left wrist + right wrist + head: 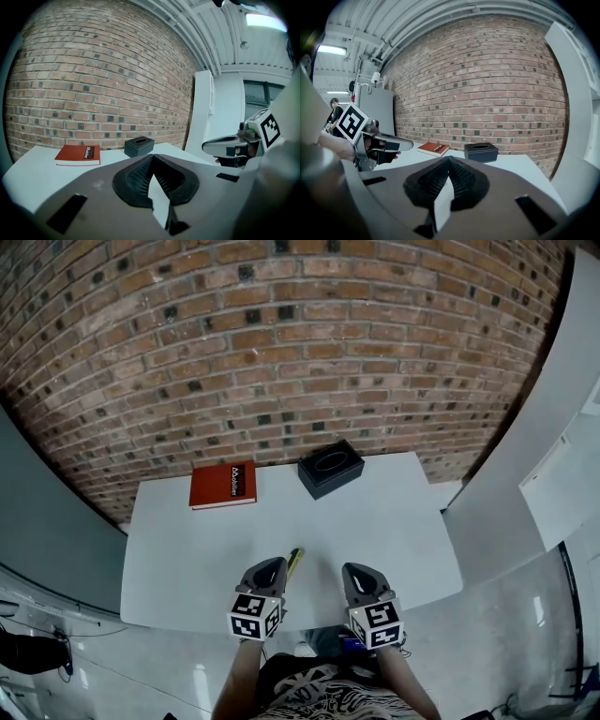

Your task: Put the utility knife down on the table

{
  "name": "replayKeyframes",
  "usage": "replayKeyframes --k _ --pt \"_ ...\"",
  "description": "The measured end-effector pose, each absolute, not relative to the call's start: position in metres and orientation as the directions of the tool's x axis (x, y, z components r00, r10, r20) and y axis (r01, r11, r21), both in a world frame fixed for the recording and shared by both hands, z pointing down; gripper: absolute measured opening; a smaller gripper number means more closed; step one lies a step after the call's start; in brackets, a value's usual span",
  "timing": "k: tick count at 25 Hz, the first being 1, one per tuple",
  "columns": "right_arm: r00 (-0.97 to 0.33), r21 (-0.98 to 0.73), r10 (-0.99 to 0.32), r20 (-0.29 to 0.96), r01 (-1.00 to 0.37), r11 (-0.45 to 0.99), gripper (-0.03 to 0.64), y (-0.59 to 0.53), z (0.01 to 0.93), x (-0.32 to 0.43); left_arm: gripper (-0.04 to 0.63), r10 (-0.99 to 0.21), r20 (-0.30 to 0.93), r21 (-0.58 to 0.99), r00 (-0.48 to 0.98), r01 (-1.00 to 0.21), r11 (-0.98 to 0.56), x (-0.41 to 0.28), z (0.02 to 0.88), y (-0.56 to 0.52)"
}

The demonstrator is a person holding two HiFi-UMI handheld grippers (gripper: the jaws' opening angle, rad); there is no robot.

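The utility knife (294, 562), yellow and black, lies on the white table (403, 521) near its front edge. My left gripper (276, 563) hovers right beside the knife's left side, jaws shut with nothing between them; its own view shows the pads (140, 176) pressed together. My right gripper (355, 569) is a little to the right of the knife, also shut and empty, as its own view (448, 160) confirms. The knife is hidden in both gripper views. Each gripper shows in the other's view: right gripper (225, 143), left gripper (389, 143).
A red book (223, 485) lies at the table's back left and a black tissue box (330, 468) at the back middle, against a brick wall (281, 352). A white partition (525, 456) stands to the right. A person (333, 107) stands far off at the left.
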State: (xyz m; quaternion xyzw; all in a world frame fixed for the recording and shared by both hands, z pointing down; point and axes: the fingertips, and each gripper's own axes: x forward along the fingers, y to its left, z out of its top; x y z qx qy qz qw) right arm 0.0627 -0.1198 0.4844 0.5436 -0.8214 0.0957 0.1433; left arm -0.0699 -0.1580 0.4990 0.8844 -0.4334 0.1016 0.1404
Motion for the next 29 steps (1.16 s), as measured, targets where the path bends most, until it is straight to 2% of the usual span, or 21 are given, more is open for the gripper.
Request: replayKeyframes --k 29 --pt "-0.351 -0.04 -0.866 0.355 -0.932 0.361 0.0 -0.108 0.491 0.066 0.014 -0.721 0.322 0.187 0.614 -0.788 -0.587 -0.08 0.506 -0.147"
